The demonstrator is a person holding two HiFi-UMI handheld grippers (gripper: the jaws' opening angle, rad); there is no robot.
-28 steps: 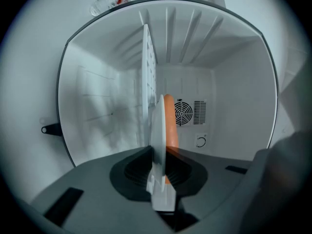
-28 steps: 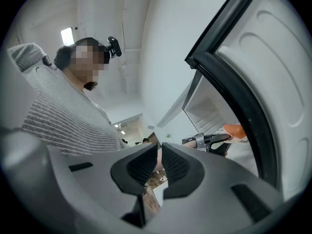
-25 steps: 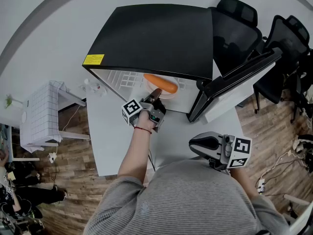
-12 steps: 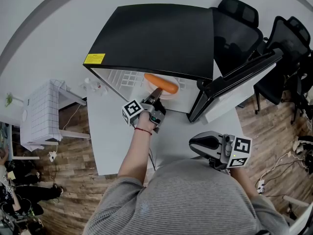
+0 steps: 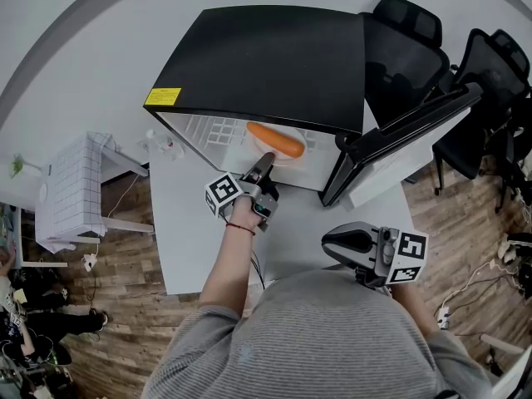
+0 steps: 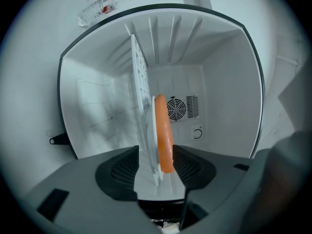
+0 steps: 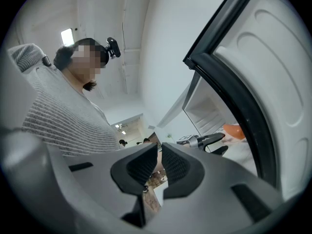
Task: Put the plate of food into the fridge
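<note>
We hold the left tool (image 5: 265,160) at the mouth of the open fridge (image 5: 266,65) on the counter (image 5: 195,239), its jaws just opened wide, with the pads clear on either side of the plate (image 5: 289,161). The plate carries a long orange piece of food (image 5: 275,140) and rests on the wire shelf (image 6: 140,82) inside. Our right tool (image 7: 159,149) sits back by the torso, jaws together and empty.

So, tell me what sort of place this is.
Probably an office or lab room rather than a home kitchen: a small fridge sits on a white table, black office chairs stand beside it, and the floor is wood planks.
</note>
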